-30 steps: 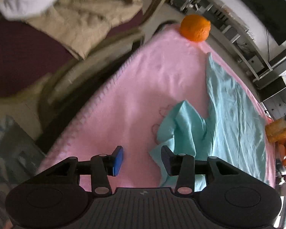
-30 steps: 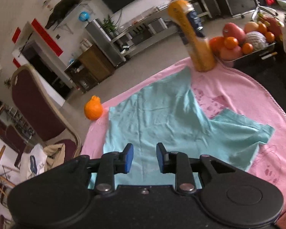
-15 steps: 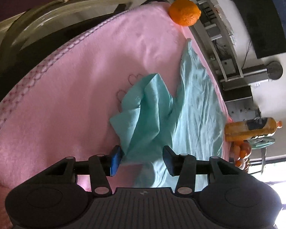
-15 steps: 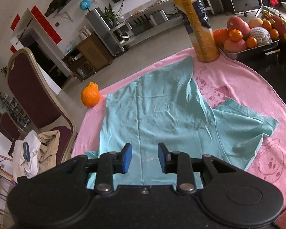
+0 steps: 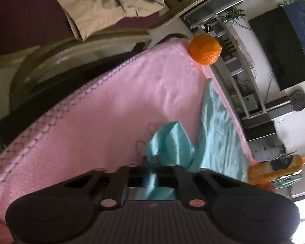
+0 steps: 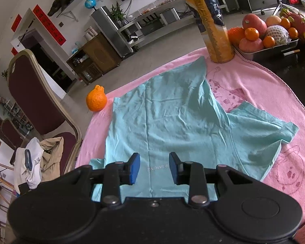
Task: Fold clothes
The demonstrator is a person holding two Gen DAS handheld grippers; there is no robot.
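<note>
A teal T-shirt (image 6: 172, 118) lies spread on a pink blanket (image 6: 254, 85), with one sleeve (image 6: 274, 130) out to the right. In the left wrist view the shirt (image 5: 213, 130) runs away to the right, and its near sleeve (image 5: 168, 140) is bunched and lifted. My left gripper (image 5: 151, 174) is shut on that sleeve, and teal cloth shows pinched between the jaws. My right gripper (image 6: 154, 169) hovers open over the shirt's near edge by a faint printed label, with nothing between its blue pads (image 6: 135, 169).
An orange fruit (image 6: 96, 99) sits at the blanket's far left corner. A tall orange juice bottle (image 6: 210, 24) and a metal fruit tray (image 6: 270, 48) stand at the far right. A maroon chair (image 6: 36, 93) with piled clothes (image 6: 40, 154) is at the left.
The left gripper's jaws have closed on the teal sleeve, and its view has rolled. The right gripper's jaws stand a little wider than a second ago and it has barely moved.
</note>
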